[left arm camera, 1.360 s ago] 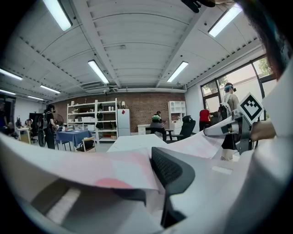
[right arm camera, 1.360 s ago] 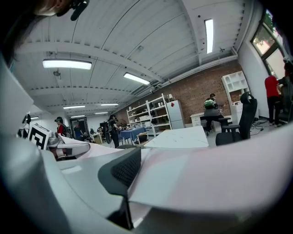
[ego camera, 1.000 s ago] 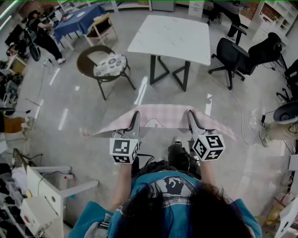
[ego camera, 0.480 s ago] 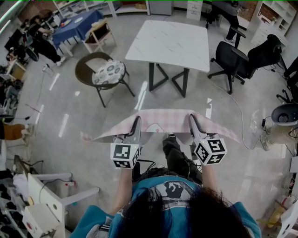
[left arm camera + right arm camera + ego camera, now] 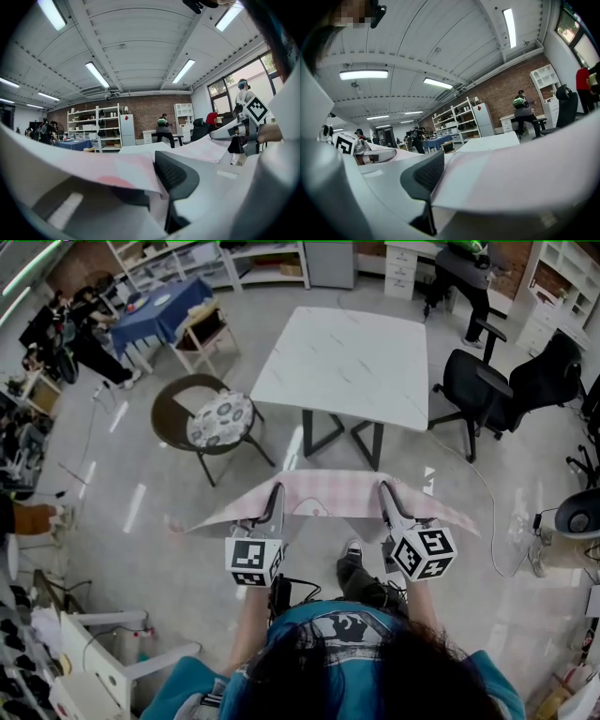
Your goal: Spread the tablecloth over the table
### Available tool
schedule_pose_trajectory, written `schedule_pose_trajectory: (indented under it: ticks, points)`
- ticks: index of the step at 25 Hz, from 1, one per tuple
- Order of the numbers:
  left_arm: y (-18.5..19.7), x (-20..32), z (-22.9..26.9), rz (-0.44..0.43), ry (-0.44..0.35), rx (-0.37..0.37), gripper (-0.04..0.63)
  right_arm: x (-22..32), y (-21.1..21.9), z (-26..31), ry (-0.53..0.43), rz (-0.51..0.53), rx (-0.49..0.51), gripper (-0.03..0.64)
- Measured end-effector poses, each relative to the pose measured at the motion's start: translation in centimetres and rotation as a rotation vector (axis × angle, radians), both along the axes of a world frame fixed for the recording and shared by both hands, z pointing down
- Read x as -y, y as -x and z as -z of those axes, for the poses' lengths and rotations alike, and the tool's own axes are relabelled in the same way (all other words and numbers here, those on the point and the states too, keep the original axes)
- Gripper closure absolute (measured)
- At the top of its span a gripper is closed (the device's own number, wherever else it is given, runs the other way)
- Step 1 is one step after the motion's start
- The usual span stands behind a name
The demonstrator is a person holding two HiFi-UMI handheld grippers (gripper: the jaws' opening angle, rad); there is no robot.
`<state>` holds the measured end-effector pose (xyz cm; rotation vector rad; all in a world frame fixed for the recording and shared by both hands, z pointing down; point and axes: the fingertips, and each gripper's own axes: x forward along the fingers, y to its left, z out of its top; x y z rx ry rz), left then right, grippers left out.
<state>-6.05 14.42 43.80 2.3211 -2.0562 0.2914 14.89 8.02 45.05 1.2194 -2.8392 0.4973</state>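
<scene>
The pink checked tablecloth [image 5: 330, 494] hangs stretched in the air between my two grippers, its ends drooping at both sides. My left gripper [image 5: 275, 493] grips its near edge left of centre; the jaws are closing with the cloth [image 5: 93, 168] between them, under the black pad [image 5: 176, 174]. At the right of centre, my right gripper [image 5: 384, 489] is shut on the same edge, and cloth [image 5: 511, 178] fills its view beside the pad [image 5: 425, 176]. The white marble-top table [image 5: 342, 352] stands ahead on dark legs, bare, a short way beyond the cloth.
A round wicker chair with a patterned cushion [image 5: 214, 411] stands left of the table. Two black office chairs [image 5: 480, 385] are at its right. A blue-covered table [image 5: 164, 301] and people are at the far left. White furniture [image 5: 89, 652] is beside me at the lower left.
Both grippers have carried the stretched cloth forward towards the white table, which now lies closer to the cloth's far edge. The grip on the cloth is unchanged.
</scene>
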Motion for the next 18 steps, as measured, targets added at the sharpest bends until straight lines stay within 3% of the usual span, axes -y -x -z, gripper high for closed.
schedule_pose_trajectory:
  ticks: [8,18]
  points:
    - [-0.3,8.4,3.1,0.02,-0.06,0.01,0.535,9.4,0.0,2.7,-0.037,0.038,0.034,0.535]
    - [-0.7,15.2,7.1,-0.004,-0.117,0.074,0.532,16.4,-0.1,6.6,-0.127,0.086,0.063,0.532]
